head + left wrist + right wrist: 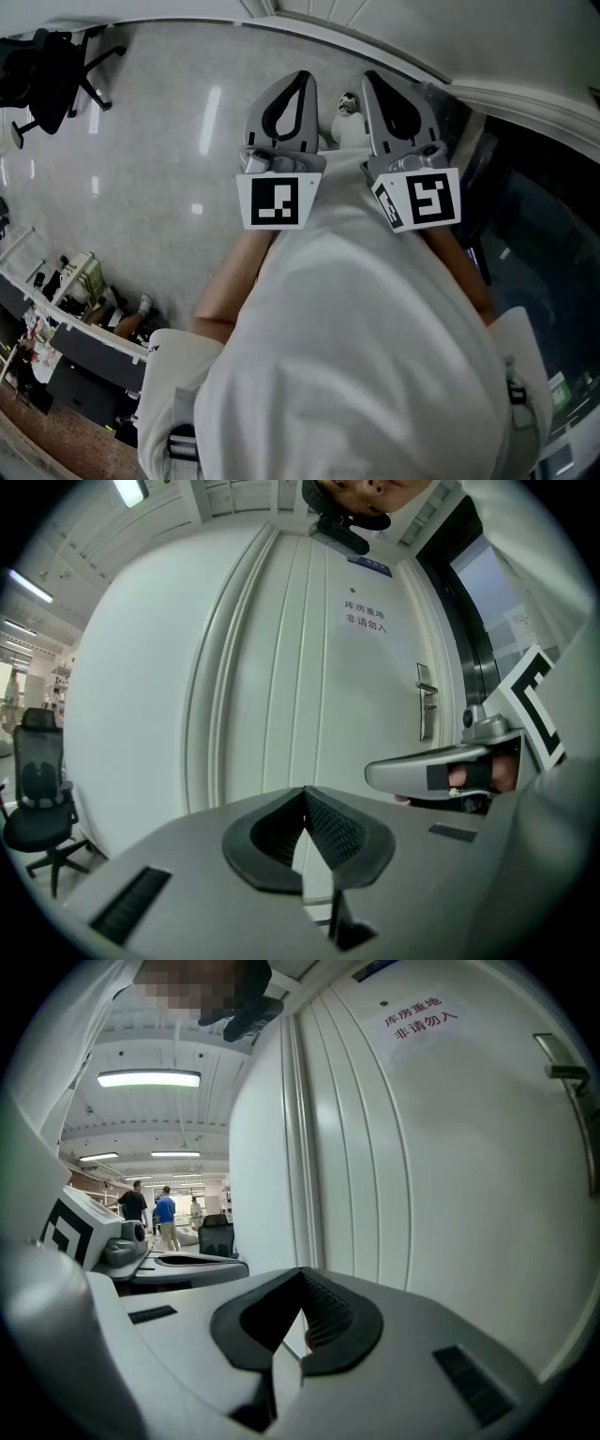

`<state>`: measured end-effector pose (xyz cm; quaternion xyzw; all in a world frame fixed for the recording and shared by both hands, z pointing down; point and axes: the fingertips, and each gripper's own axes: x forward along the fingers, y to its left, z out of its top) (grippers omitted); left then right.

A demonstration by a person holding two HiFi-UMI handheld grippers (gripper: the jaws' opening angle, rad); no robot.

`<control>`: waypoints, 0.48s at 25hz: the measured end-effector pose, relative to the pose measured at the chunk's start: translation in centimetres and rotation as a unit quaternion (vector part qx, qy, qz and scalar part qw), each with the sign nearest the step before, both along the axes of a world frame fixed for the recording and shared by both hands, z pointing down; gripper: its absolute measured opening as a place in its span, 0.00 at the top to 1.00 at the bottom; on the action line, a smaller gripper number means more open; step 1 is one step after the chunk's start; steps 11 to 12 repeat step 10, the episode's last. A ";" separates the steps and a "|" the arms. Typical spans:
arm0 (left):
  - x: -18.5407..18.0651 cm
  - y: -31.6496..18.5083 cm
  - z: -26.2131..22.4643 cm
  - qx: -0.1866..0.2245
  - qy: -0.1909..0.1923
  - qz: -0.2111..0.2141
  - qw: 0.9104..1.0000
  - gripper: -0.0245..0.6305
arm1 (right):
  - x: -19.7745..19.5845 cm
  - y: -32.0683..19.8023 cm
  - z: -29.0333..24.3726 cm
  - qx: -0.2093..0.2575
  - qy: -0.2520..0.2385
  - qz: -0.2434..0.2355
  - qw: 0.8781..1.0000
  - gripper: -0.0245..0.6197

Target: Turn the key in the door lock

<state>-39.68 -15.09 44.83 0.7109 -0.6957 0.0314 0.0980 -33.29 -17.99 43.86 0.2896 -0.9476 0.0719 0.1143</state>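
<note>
Nearest, in front of the person's white shirt (356,319), both tools are pinched closed. The left gripper (303,791) has its ribbed pads meeting at the tips with nothing between them. The right gripper (302,1274) is likewise closed tip to tip; I can make out no key in it, only a tiny reddish speck low in the gap, too small to name. That is the first hazard as I judge it: no key shows in any view, neither in a jaw nor in the door, so a reach for the lock with closed, empty jaws would only knock against metal. The jaws would need to part first. A second risk is aim: the right gripper is well apart from the door handle (427,702) and off to its side, and a thin key gripped off-centre could slip or twist out of the pads. Beyond the grippers stands the white panelled door (281,686), shut, with a small printed sign (365,617) high on it. The lock belongs to the slim metal handle plate near the door's right edge, and any keyhole is too small to see.
</note>
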 end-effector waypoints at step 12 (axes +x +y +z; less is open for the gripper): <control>0.6 0.4 0.3 -0.012 0.004 -0.009 1.000 0.95 | 0.9 0.5 0.9 -0.026 -0.004 0.005 1.000 0.95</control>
